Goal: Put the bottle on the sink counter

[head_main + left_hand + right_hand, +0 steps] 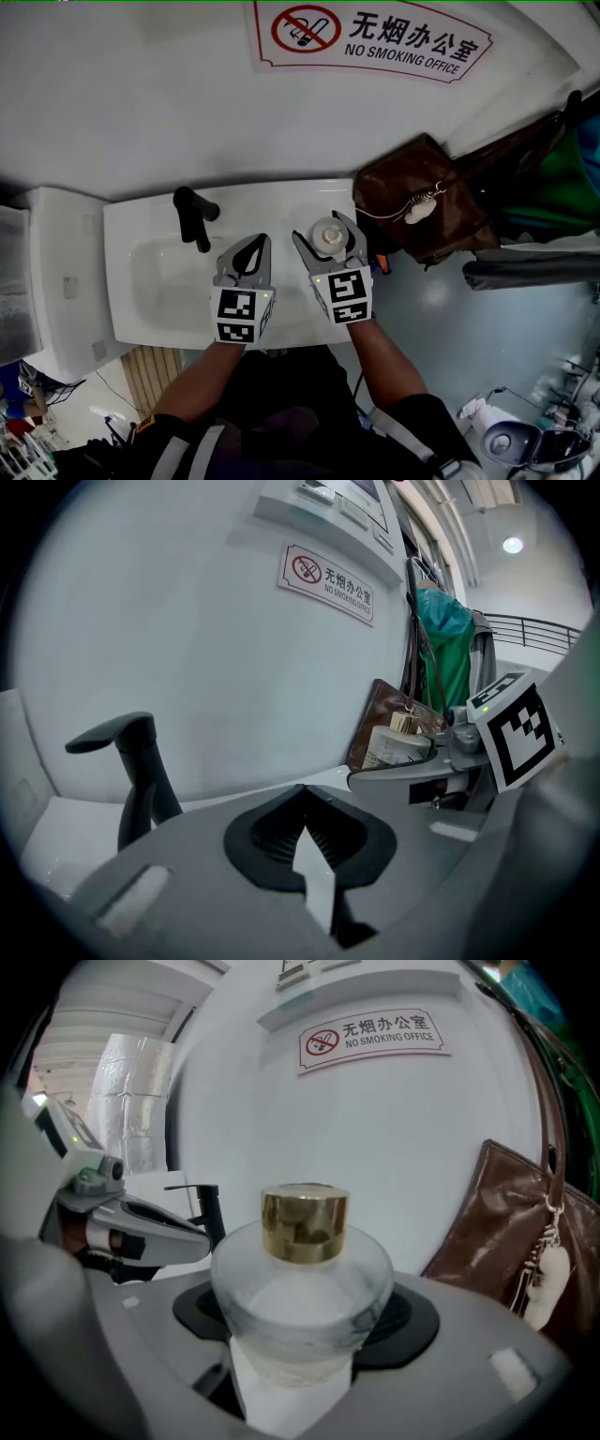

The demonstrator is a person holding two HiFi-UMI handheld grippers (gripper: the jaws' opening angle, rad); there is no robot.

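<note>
Head view: both grippers reached over a white sink set against a white wall. The right gripper had its jaws clamped round a small round bottle, seen from above by its cap. The bottle sat over the sink's back right corner, near the counter rim; whether it touched the counter could not be told. The left gripper was just beside it over the basin, its tips pressed together. A black faucet stood at the back left. A brown bag sat against the sink's right end, under a no-smoking sign.

Left gripper view: the left gripper had its jaws meeting at the tips with nothing between them. The faucet rose to the left. At right the right gripper carried the bottle in front of the bag.

Right gripper view: the bottle stood upright between the jaws of the right gripper, gripped at its lower body. It had cloudy glass shoulders, a pale band below and a gold cap closed on top. What was inside could not be made out. The bag was to the right, and the left gripper and faucet to the left.
</note>
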